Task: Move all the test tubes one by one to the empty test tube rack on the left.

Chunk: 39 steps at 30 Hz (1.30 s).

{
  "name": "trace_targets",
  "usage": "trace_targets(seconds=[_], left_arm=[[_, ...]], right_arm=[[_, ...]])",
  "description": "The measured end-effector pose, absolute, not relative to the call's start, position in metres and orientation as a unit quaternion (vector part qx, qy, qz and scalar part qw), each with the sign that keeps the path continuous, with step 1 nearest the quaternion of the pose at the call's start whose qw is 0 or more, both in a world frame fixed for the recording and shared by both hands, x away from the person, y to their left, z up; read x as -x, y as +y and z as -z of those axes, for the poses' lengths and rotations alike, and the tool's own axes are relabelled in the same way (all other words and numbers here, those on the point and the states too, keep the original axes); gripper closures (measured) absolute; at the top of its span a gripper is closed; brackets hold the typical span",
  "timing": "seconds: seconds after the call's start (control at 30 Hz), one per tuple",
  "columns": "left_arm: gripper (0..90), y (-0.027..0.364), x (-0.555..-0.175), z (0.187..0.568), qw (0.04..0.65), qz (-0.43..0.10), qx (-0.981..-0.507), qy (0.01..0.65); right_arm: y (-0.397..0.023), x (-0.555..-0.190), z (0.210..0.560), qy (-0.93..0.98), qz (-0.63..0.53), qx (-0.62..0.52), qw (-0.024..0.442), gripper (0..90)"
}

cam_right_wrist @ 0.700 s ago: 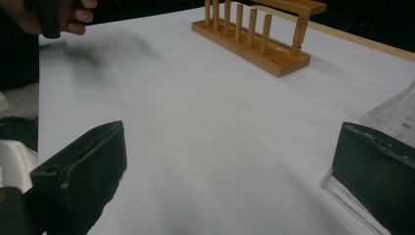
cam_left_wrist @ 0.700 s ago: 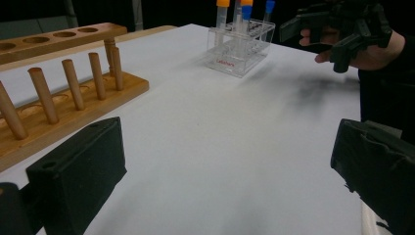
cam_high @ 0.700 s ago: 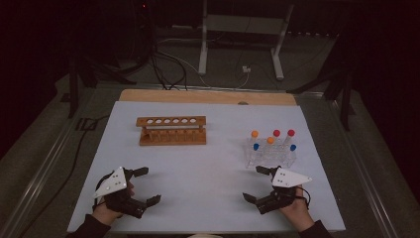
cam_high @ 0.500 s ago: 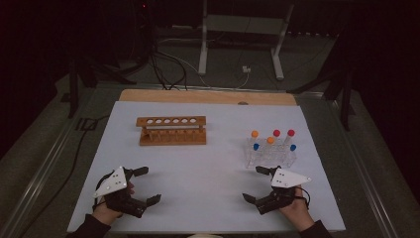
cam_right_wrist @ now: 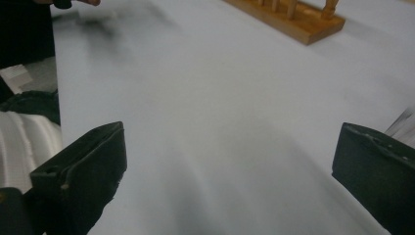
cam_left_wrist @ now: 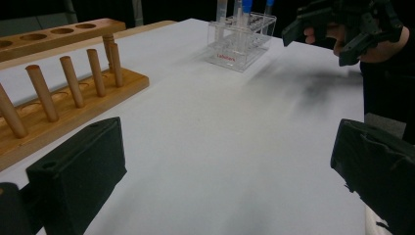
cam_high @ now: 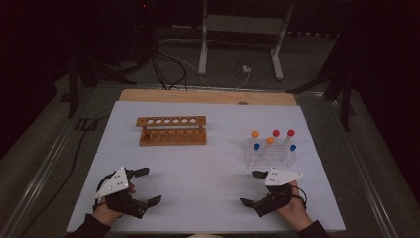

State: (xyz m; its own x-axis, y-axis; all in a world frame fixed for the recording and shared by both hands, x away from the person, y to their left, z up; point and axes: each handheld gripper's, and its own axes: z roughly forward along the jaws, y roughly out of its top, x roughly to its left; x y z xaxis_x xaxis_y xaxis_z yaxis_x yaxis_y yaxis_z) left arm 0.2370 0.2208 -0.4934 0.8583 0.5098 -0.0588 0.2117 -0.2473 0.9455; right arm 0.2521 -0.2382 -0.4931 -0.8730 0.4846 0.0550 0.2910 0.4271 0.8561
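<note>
Two tongs rest low at the near edge of the white table (cam_high: 208, 163), both spread wide with nothing between their jaws. Just beyond the right tongs (cam_high: 255, 188) stands the clear rack (cam_high: 270, 156) of capped tubes (cam_high: 276, 134). The wooden rack (cam_high: 172, 131) stands farther off, ahead of the left tongs (cam_high: 144, 186) and toward the right tongs' side.

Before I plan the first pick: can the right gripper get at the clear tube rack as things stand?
Probably yes. The right gripper rests open and empty just in front of the clear tube rack, with bare table between them; the capped tubes stand upright, free from above.
</note>
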Motion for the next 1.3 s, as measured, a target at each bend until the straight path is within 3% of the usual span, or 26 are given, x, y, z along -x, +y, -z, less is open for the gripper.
trace_targets(seconds=[0.43, 0.73, 1.3], left_arm=[[0.6, 0.220, -0.236, 0.494, 0.568, -0.130, -0.779, 0.230], [0.6, 0.220, -0.237, 0.494, 0.569, -0.130, -0.778, 0.231], [0.6, 0.220, -0.237, 0.494, 0.570, -0.131, -0.777, 0.230]], right_arm=[[-0.237, -0.246, 0.459, 0.808, -0.526, -0.227, 0.140, 0.0], [-0.261, -0.249, 0.434, 0.768, -0.548, -0.262, 0.202, 0.0], [-0.313, -0.261, 0.437, 0.704, -0.525, -0.362, 0.312, 0.0]])
